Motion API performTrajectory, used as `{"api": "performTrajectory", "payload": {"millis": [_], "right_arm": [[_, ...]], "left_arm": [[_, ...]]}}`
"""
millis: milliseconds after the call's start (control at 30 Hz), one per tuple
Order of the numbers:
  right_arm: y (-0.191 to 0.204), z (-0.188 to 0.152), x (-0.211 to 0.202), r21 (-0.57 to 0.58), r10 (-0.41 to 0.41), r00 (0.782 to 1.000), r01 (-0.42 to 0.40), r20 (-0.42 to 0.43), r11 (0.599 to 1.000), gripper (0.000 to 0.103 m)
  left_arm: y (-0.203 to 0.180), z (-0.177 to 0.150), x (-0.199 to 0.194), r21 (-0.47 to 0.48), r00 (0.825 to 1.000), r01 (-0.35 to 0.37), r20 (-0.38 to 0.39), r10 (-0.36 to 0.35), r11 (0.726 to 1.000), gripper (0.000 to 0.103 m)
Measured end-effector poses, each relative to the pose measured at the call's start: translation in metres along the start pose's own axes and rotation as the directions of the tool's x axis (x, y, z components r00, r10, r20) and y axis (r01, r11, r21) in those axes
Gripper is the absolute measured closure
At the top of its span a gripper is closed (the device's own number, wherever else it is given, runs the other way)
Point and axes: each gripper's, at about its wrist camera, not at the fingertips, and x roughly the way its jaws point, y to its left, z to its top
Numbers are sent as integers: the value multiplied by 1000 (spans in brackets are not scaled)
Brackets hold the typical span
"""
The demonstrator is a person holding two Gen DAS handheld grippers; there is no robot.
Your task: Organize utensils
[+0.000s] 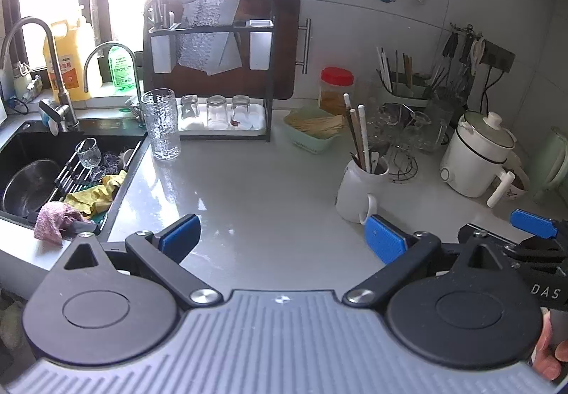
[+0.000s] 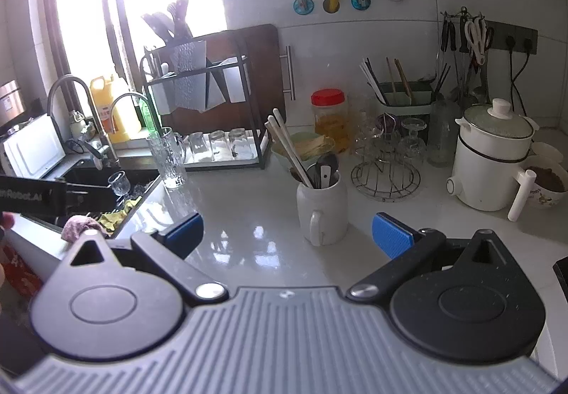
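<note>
White counter [image 1: 255, 188] fills the left wrist view; the left gripper [image 1: 282, 237] hovers over it, jaws wide and empty. The mug [image 1: 358, 191] of chopsticks [image 1: 358, 135] stands just beyond its right finger. A tall glass [image 1: 161, 126] sits by the sink [image 1: 46, 174].

From the right wrist, the right gripper [image 2: 287, 236] gapes wide too, empty, with the mug [image 2: 321, 207] standing between its fingers, untouched. A cooker [image 2: 488, 159] sits farther right.

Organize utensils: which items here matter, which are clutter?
Job:
white mug holding chopsticks and spoons
green utensil caddy
left gripper, open
right gripper, open

Clutter:
tall glass
red-lid jar
white cooker
wire glass rack
sink
</note>
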Motion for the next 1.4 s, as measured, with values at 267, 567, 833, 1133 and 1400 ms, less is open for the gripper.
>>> {"api": "performTrajectory", "payload": {"millis": [267,567,833,1133,1400], "right_arm": [[9,0,2,3,3,1000,-3,-4,1000,0],[9,-2,-1,19,-18,1000,19,-13,1000,0],[10,0,0,19,-26,1000,26,-14,999,0],[9,6,-2,13,-16,1000,16,1,1000,0],[2,3,-1,5,-36,999,36,-5,999,0]], "left_arm": [[8,2,-5,-1,1000,14,3,-14,1000,2],[9,2,-4,2,1000,23,-12,-23,1000,2],[10,8,-8,2,1000,21,-3,-21,1000,2],[9,10,-12,-8,1000,13,6,-13,1000,2],[7,11,-10,-2,1000,10,-2,-10,1000,2]]}}
